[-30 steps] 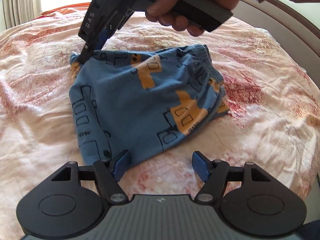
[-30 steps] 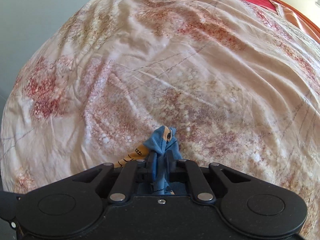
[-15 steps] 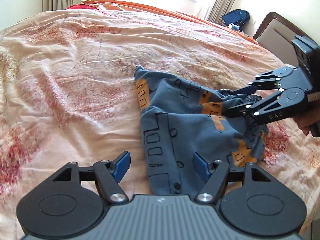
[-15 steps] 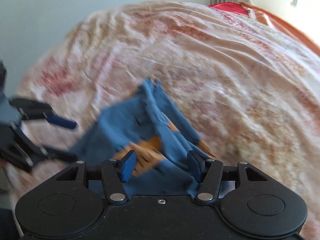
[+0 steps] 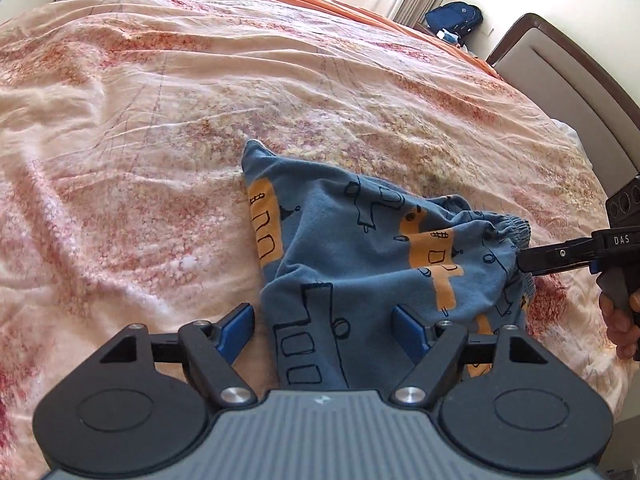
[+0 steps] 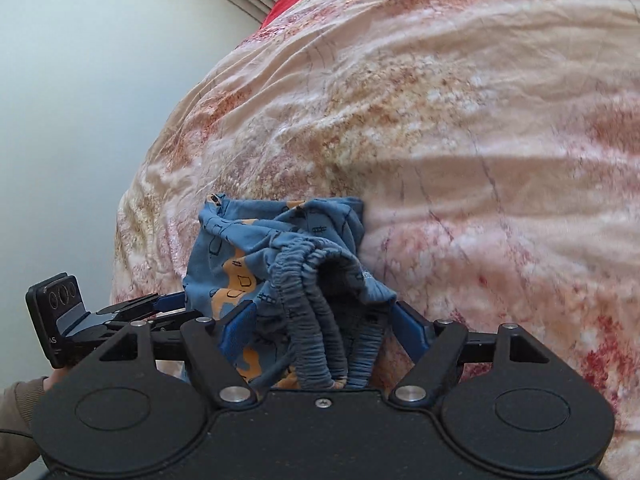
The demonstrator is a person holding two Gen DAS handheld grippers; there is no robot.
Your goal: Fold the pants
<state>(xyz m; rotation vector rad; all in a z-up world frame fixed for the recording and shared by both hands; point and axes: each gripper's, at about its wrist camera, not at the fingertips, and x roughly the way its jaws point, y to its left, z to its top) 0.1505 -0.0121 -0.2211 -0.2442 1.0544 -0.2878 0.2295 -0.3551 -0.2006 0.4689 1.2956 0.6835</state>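
Note:
Blue children's pants (image 5: 352, 256) with orange and black drawings lie folded and bunched on the bed. My left gripper (image 5: 322, 330) is open, its blue pads either side of the pants' near edge. My right gripper (image 6: 320, 330) is open with the grey elastic waistband (image 6: 308, 300) bunched between its pads. In the left wrist view the right gripper (image 5: 560, 258) comes in from the right at the waistband. In the right wrist view the left gripper (image 6: 120, 316) shows at the lower left by the pants (image 6: 256, 240).
The bed (image 5: 160, 120) has a wrinkled cream and red patterned cover. A brown headboard (image 5: 568, 80) stands at the right. A dark blue bag (image 5: 452, 16) sits beyond the bed near curtains. A pale wall (image 6: 80, 100) is past the bed's edge.
My right gripper let go of a pants corner, opened and moved to the waistband. My left gripper stayed open and shifted over the pants' near edge.

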